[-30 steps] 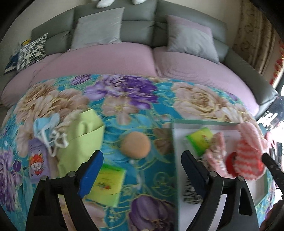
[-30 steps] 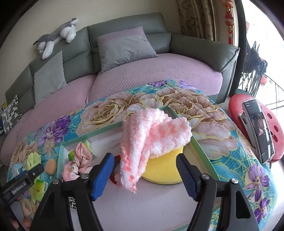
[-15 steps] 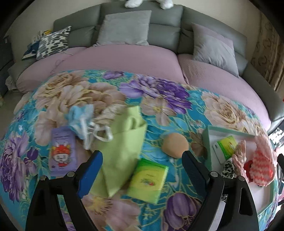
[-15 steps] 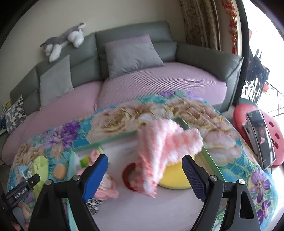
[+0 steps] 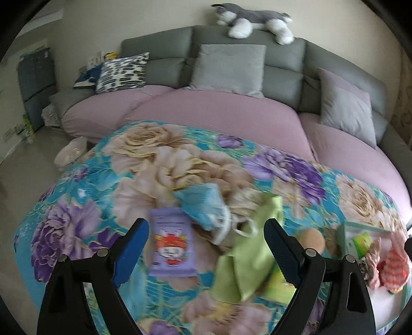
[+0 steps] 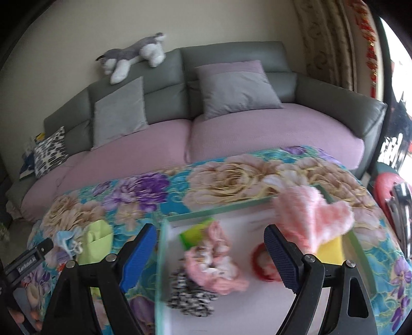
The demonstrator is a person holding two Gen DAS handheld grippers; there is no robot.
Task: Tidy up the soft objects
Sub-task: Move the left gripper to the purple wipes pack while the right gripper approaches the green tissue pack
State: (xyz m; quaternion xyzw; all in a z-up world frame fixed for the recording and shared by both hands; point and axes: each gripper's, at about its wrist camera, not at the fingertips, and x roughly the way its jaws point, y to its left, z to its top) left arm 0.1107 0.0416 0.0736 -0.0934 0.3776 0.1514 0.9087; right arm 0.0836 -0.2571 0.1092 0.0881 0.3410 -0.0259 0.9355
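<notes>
My left gripper is open and empty above a purple tissue pack, a blue face mask and a green cloth on the floral table. An orange sponge lies to their right. My right gripper is open and empty over the green-rimmed white tray. The tray holds a pink scrunchie, a black-and-white scrunchie, a fluffy pink cloth on a yellow sponge, a red item and a green packet.
A grey sofa with a pink seat cover curves behind the table, with cushions and a plush husky on its back. A red stool stands at the right. The left gripper's body shows in the right wrist view.
My left gripper has swung left, from the tray edge to over the tissue pack and mask. My right gripper has pulled back and left from the pink cloth, now over the scrunchies.
</notes>
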